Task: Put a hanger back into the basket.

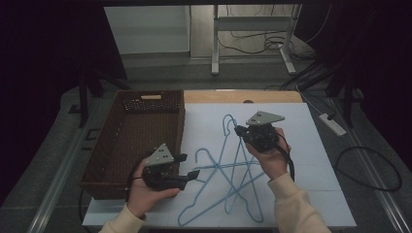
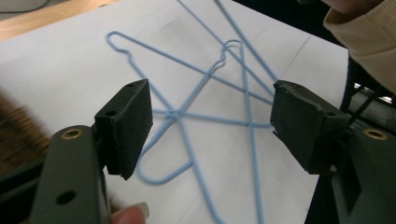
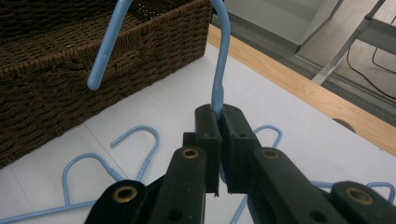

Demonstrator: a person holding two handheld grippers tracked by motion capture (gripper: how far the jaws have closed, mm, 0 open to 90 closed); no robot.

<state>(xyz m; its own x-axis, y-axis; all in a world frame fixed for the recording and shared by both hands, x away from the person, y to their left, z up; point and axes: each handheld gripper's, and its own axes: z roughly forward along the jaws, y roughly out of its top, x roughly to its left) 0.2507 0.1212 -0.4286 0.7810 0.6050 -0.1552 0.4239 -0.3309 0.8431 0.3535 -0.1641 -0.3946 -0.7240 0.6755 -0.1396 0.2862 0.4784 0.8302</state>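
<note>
Blue wire hangers [image 1: 228, 179] lie tangled on the white table top [image 1: 311, 160]. My right gripper [image 1: 238, 130] is shut on the neck of one hanger just below its hook [image 1: 227, 121]. In the right gripper view the pads [image 3: 219, 122] pinch that neck and the hook [image 3: 218, 60] rises above them. My left gripper [image 1: 189, 166] is held near the basket's front corner, pointing right at the tangle. Its jaws stand wide open [image 2: 212, 112] with nothing between them, and the hangers [image 2: 196, 112] lie beyond on the table.
A brown wicker basket [image 1: 131, 141] stands on the left part of the table, also close in the right gripper view [image 3: 70, 60]. A bare wooden strip [image 1: 243, 96] runs along the far edge. A sleeve [image 2: 369, 42] of the right arm is close by the left gripper.
</note>
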